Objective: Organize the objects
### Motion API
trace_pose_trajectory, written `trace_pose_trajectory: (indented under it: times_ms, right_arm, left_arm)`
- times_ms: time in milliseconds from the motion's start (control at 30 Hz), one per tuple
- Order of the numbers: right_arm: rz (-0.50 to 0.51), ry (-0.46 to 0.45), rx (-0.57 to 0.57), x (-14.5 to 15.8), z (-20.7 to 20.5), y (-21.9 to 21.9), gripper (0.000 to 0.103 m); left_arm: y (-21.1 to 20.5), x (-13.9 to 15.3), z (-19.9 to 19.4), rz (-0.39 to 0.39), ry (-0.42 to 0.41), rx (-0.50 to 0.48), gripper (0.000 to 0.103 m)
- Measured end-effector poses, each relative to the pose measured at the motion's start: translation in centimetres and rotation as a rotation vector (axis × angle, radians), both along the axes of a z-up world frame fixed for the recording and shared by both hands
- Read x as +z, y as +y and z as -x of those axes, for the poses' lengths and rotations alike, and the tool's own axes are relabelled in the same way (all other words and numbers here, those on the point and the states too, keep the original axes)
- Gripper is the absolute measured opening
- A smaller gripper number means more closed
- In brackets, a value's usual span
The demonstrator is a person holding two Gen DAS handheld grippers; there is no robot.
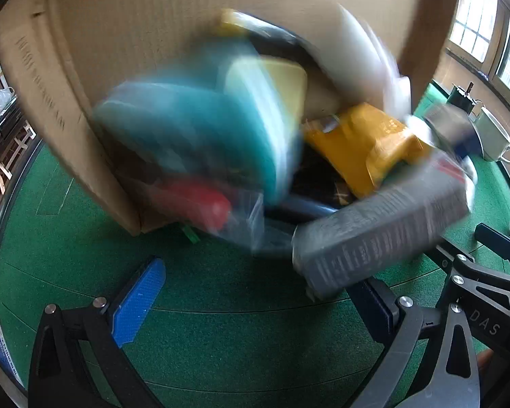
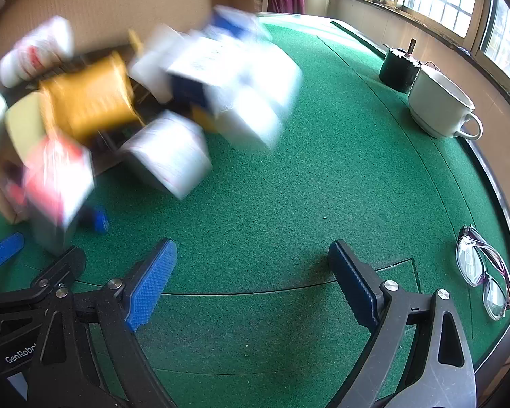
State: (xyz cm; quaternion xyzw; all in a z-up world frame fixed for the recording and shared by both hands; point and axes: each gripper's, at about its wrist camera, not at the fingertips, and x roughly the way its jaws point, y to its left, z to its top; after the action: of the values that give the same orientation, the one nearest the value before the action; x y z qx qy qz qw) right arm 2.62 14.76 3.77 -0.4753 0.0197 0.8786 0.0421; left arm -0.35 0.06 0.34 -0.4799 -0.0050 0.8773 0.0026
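- Left gripper (image 1: 255,306): jaws spread, nothing between them.
- Right gripper (image 2: 251,285): jaws spread, nothing between them.
- Blurred items spill from cardboard box (image 1: 125,34) onto green table (image 2: 323,187).

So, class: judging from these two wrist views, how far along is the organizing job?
Barely begun. Done: nothing looks sorted; blurred items are spilling from the tipped cardboard box onto the green mat. In hand: nothing; the left hand-held gripper and right hand-held gripper are both open and empty. Left: the whole pile, including the yellow packet and grey box.
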Motion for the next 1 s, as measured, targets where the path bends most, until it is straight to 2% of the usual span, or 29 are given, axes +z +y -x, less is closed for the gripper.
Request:
trace_pose_trajectory:
  times_ms: [133,233,1000]
  right_arm:
    - [0.0,-0.004,-0.007,0.0,0.1,0.1,0.095]
    - [0.004,-0.015,-0.028,-0.2,0.5,0.9,0.102]
    - [0.002,-0.015,-0.028,-0.1,0.4,1.0,0.102]
  left_arm:
    - [0.1,0.3,0.2,-0.001,0.0,0.0,0.103]
    - [0.1,0.5,0.3,0.0,0.0,0.0,0.103]
    - [0.2,0.9,0.5,0.0,0.0,-0.001,0.103]
